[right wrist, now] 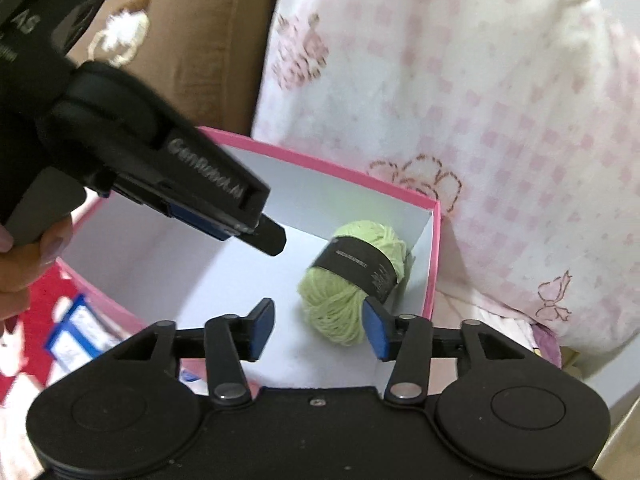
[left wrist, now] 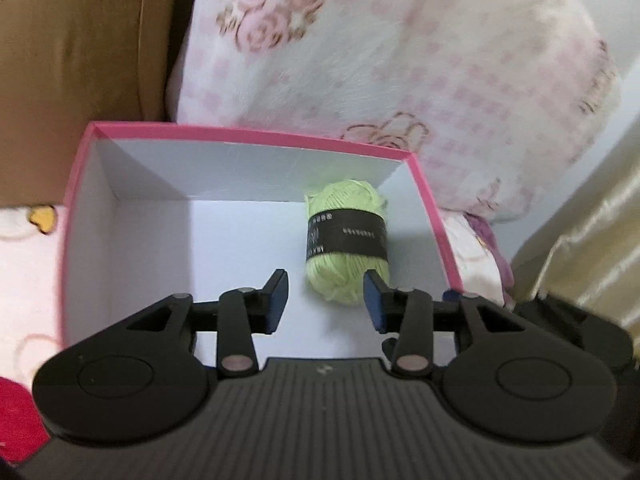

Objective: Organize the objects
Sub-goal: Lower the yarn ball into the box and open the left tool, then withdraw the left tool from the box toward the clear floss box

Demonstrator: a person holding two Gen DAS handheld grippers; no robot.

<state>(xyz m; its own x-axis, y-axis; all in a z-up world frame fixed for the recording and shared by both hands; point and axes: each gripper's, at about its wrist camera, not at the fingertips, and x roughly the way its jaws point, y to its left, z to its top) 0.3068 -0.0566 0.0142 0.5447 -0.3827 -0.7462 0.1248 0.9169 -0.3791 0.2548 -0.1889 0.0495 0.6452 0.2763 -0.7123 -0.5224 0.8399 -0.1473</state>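
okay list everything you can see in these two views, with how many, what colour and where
yarn ball: one, light green with a black band, lying in the box by its right wall
box: one, pink outside, white inside, open
blanket: one, white and pink floral, behind the box
cushion: one, brown, back left
cards: blue-edged, count unclear, left of the box
left gripper: one, black, blue pads, open
right gripper: one, black, open
hand: one, holding the left gripper

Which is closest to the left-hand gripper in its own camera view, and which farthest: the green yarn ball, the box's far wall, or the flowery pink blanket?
From the left gripper, whose jaws stand open:
1. Green yarn ball, just ahead, lying in the box toward its right side.
2. Far wall of the pink box, behind the yarn.
3. Flowery pink blanket, beyond the box.
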